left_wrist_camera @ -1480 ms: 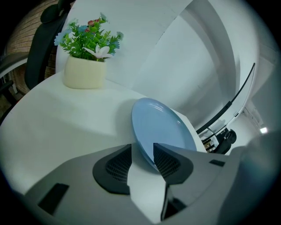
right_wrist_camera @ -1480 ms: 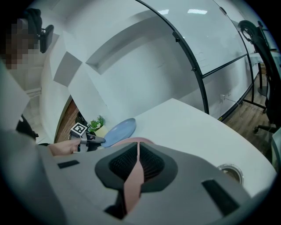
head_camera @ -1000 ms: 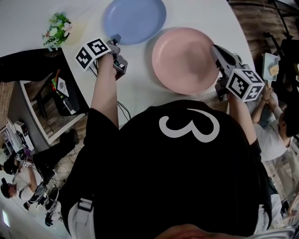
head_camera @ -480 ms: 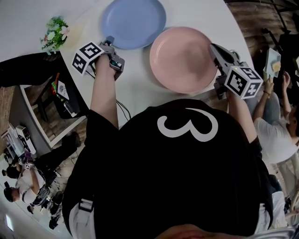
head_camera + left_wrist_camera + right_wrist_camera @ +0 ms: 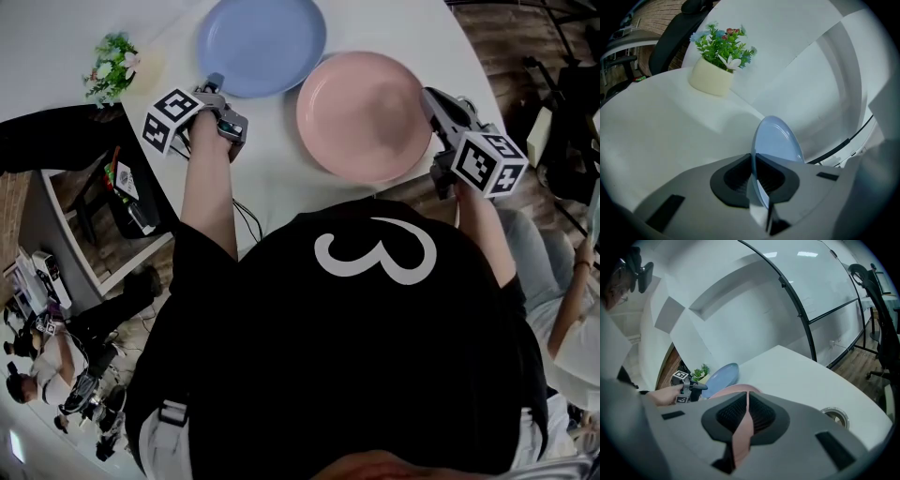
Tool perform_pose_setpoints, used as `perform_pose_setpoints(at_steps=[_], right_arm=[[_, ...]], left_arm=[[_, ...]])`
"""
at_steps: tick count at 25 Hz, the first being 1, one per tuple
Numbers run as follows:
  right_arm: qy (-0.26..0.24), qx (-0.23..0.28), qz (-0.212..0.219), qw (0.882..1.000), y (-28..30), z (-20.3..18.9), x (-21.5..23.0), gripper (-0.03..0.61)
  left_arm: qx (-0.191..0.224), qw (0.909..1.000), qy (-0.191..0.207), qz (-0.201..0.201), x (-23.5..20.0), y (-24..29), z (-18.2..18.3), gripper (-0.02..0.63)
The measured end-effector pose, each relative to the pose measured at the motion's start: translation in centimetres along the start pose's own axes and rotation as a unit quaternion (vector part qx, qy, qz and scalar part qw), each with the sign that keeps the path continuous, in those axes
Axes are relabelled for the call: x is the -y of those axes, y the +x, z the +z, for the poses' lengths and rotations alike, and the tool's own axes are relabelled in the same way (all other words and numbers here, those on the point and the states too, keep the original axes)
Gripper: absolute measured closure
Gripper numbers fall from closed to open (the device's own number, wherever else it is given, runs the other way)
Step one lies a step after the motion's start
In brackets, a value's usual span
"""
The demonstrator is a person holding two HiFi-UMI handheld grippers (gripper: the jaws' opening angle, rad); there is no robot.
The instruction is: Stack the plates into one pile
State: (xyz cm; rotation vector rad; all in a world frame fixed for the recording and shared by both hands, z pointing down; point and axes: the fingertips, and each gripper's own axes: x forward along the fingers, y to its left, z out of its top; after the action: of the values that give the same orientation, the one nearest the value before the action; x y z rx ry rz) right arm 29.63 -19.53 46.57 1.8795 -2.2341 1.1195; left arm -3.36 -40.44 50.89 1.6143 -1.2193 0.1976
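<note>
A blue plate [image 5: 261, 44] lies on the white table [image 5: 262, 164] at the top of the head view. My left gripper [image 5: 217, 82] is shut on its near rim. In the left gripper view the blue plate [image 5: 776, 140] runs edge-on between the jaws. A pink plate [image 5: 364, 114] sits to the right of the blue one, their rims close together. My right gripper [image 5: 429, 97] is shut on the pink plate's right rim. The right gripper view shows the pink plate [image 5: 742, 425] pinched between the pads, with the blue plate [image 5: 721, 376] and the left gripper [image 5: 701, 386] beyond.
A small potted plant [image 5: 112, 62] stands at the table's left, also large in the left gripper view as the plant [image 5: 718, 58]. A round grommet [image 5: 834, 416] sits in the tabletop on the right. People and chairs surround the table on the floor [image 5: 525, 56].
The left gripper has closed on the blue plate's rim. Both plates sit slightly further left and up in the head view. The right grip is unchanged.
</note>
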Motion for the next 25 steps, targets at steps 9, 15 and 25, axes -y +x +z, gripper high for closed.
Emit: perform_pose_setpoints(at_steps=[9,15,25], right_arm=[[0.001,0.009,0.005,1.0,-1.9,0.1,0.3,0.546],[-0.01,0.017,0.009,1.0,-3.2,0.7,-0.2,0.546],[0.001,0.025,0.022,0.999,-5.0,0.7,-1.7,0.546]], left_arm=[[0.04,0.9992,0.005,-0.006,1.3,-3.1,0.8,0.58],[0.041,0.9987,0.011,-0.028,3.3,-5.3,0.0,0.58],[0.013,0.9975,0.024,-0.065,5.7,-7.5,-3.4,0.58]])
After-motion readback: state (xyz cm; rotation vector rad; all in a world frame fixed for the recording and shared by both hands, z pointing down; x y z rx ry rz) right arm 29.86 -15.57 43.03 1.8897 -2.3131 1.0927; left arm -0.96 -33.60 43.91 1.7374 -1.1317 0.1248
